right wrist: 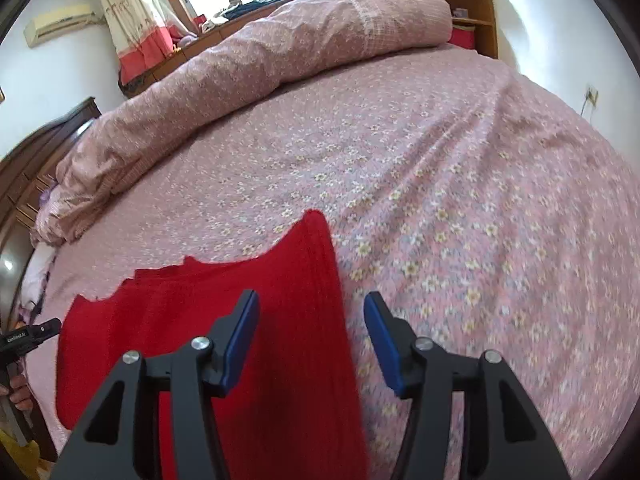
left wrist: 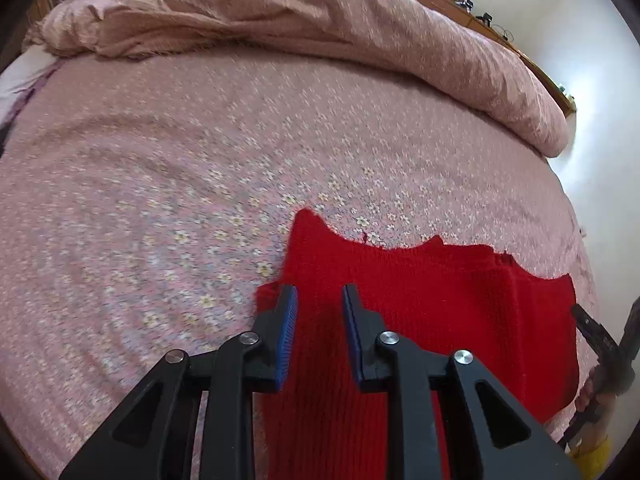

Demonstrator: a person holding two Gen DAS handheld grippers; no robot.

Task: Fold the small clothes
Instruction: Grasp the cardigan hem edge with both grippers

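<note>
A red knitted garment [left wrist: 420, 320] is spread flat on the near part of the bed, its long axis lying across from one gripper to the other, its ragged pointed edge turned toward the rolled quilt [left wrist: 320, 20]. The left gripper [left wrist: 320, 300] is held narrowly parted above the knit, nothing clamped. The right gripper [right wrist: 312, 312] is spread wide over the garment's ribbed edge, gripping nothing. A flowered pink sheet [right wrist: 440, 160] is seen beyond.

Red ribbed knit garment [left wrist: 420, 312], matt floral cotton bedsheet [left wrist: 160, 160].
</note>
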